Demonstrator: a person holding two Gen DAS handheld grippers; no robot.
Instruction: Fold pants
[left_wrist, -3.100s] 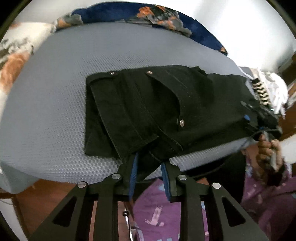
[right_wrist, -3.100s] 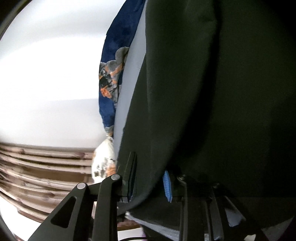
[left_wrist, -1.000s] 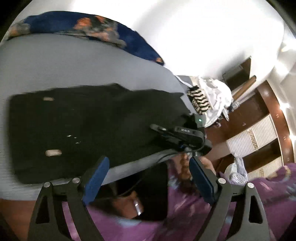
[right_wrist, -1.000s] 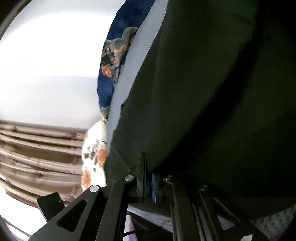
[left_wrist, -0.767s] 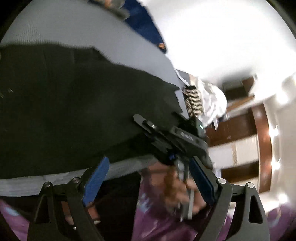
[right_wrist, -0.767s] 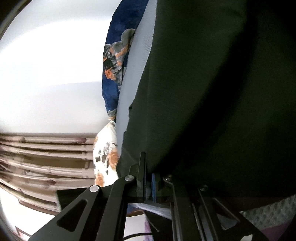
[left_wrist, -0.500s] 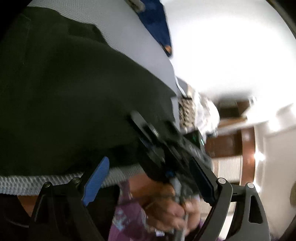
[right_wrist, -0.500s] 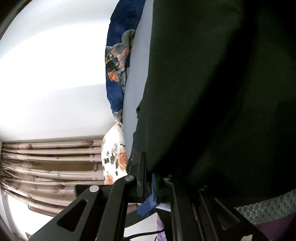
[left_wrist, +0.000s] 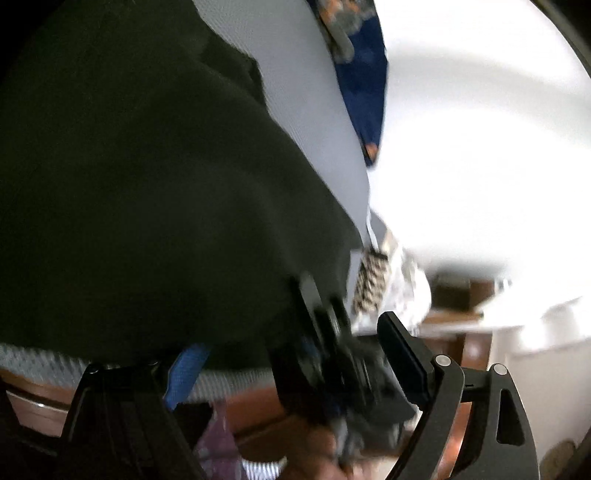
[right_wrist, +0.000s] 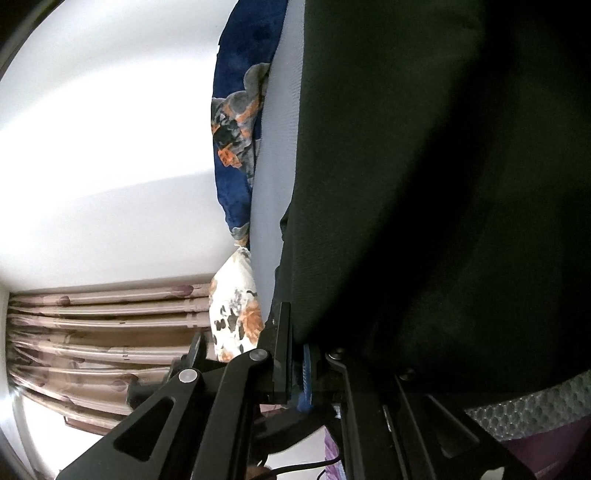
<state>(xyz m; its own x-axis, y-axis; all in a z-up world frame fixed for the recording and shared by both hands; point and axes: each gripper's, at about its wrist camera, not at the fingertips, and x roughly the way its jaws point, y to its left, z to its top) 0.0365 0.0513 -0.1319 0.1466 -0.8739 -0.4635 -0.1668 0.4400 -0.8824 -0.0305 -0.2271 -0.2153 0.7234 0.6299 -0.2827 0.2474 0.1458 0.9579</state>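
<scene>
The black pants lie folded on the grey mattress and fill most of both views. My left gripper is open wide at the pants' near edge. Its blue pad sits just under the hem, and I cannot tell whether it touches the cloth. Between its fingers I see the blurred black body of my right gripper. In the right wrist view my right gripper is shut on the edge of the pants, with cloth pinched between its pads.
A blue floral blanket lies along the mattress's far side, with a white floral pillow beside it. Brown curtains hang behind. A striped cloth pile and wooden furniture stand past the bed's end. A hand is blurred below.
My left gripper, shut on the pants three seconds ago, stands open; it has rolled and sunk close to the pants' edge beside the right gripper. The right gripper keeps its grip, tilting slightly.
</scene>
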